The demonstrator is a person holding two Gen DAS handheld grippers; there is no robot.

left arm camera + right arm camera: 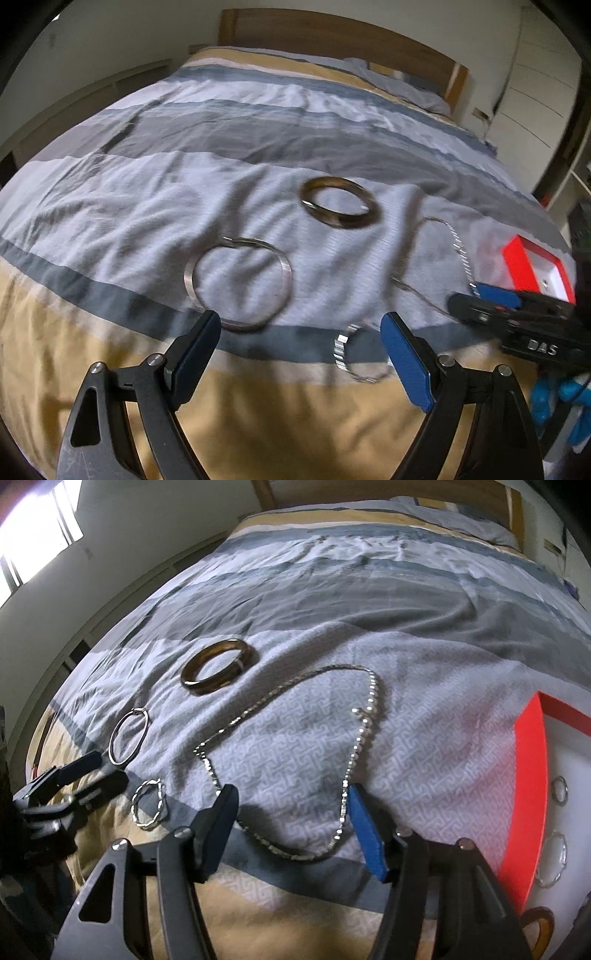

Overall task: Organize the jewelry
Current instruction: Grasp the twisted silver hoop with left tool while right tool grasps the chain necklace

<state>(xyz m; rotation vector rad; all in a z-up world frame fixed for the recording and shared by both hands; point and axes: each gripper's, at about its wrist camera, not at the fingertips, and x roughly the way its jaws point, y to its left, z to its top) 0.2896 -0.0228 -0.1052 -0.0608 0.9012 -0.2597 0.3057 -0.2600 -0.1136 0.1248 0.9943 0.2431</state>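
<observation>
silver necklace (pixel 280 760) between open right tongs (pixel 291 827) — untouched, left tongs (pixel 301 345) wide, empty

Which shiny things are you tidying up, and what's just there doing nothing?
For the job:
brown bangle
silver bangle
twisted bracelet
chain necklace
red box, some rings already in it
left gripper and right gripper, both open

Just there:
striped bedcover
headboard
pillow

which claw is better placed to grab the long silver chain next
Right. The right claw is open and straddles the near loop of the silver chain, with the red box just beside it. The left claw is open over by the thin silver bangle, away from the chain.
</observation>
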